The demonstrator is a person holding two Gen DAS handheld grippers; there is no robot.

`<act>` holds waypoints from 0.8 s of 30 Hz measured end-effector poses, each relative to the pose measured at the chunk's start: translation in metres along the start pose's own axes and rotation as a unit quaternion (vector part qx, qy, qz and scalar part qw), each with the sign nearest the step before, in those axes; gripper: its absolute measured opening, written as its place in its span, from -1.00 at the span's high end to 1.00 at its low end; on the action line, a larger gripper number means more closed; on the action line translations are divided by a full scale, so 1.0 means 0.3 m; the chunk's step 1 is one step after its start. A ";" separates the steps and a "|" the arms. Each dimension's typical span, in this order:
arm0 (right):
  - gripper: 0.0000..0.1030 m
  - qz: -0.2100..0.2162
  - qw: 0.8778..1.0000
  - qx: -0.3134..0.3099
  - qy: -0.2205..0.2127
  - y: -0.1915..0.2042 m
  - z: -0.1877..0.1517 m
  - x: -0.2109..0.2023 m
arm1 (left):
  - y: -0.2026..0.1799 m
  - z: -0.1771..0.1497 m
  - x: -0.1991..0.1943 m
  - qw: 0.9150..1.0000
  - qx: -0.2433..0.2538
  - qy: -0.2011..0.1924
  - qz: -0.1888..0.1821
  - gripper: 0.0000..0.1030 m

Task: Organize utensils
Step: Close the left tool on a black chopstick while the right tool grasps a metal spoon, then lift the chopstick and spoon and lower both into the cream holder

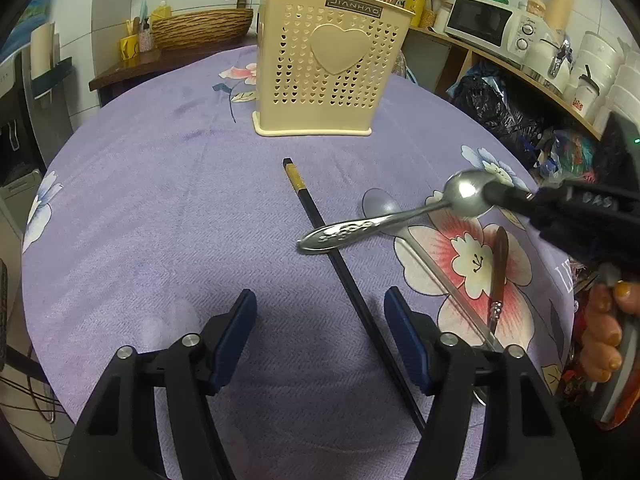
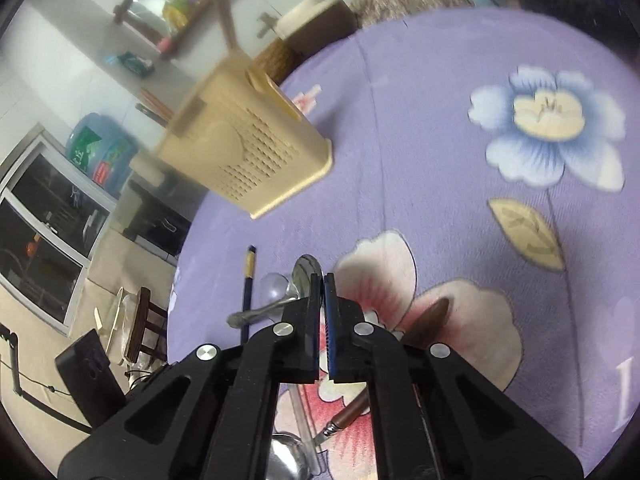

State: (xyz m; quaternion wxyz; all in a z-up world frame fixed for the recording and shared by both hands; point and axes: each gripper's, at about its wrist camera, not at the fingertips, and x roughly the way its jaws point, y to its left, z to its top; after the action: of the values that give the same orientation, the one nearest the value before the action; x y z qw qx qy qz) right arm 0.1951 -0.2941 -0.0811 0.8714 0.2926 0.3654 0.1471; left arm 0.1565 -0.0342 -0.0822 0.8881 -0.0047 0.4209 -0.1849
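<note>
A cream perforated utensil holder [image 1: 332,60] [image 2: 240,152] stands upright at the back of the purple floral cloth, with chopsticks sticking out of it. A black chopstick [image 1: 340,272] [image 2: 248,280] with a gold band lies on the cloth and runs between my left gripper's [image 1: 320,320] open fingers. From the right, my right gripper [image 1: 490,192] [image 2: 323,278] is shut on the bowl of a metal spoon [image 1: 400,216] [image 2: 304,272]. The spoon is held above the cloth, with its patterned handle pointing left over the chopstick. Under it lie a clear plastic spoon [image 1: 378,204] [image 2: 274,284] and a brown-handled utensil [image 1: 500,264] [image 2: 428,316].
A person's hand [image 1: 604,332] holds the right gripper at the table's right edge. Another metal spoon bowl [image 2: 288,456] shows under the right gripper. Behind the table are a wicker basket [image 1: 200,28], a microwave [image 1: 484,20] on a shelf and black bags [image 1: 492,100].
</note>
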 end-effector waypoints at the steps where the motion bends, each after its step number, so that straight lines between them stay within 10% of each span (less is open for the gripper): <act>1: 0.96 -0.003 1.000 -0.014 -0.012 0.023 0.012 -0.026 | 0.000 0.004 0.002 1.000 0.001 0.001 0.000 -0.20; 12: 0.96 -0.125 0.953 -0.242 -0.132 0.321 0.062 -0.231 | -0.003 0.138 0.109 1.000 0.012 0.019 0.019 0.19; 24: 0.96 -0.132 0.950 -0.253 -0.125 0.307 0.068 -0.249 | -0.023 0.241 0.200 0.997 0.034 0.040 0.053 0.74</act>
State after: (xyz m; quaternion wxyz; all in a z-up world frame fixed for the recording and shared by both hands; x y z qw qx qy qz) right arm 0.1543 -0.2649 0.0284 0.9672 0.0280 0.2395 0.0805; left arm 0.2432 -0.0711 -0.0792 0.8789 0.0551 0.4487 -0.1522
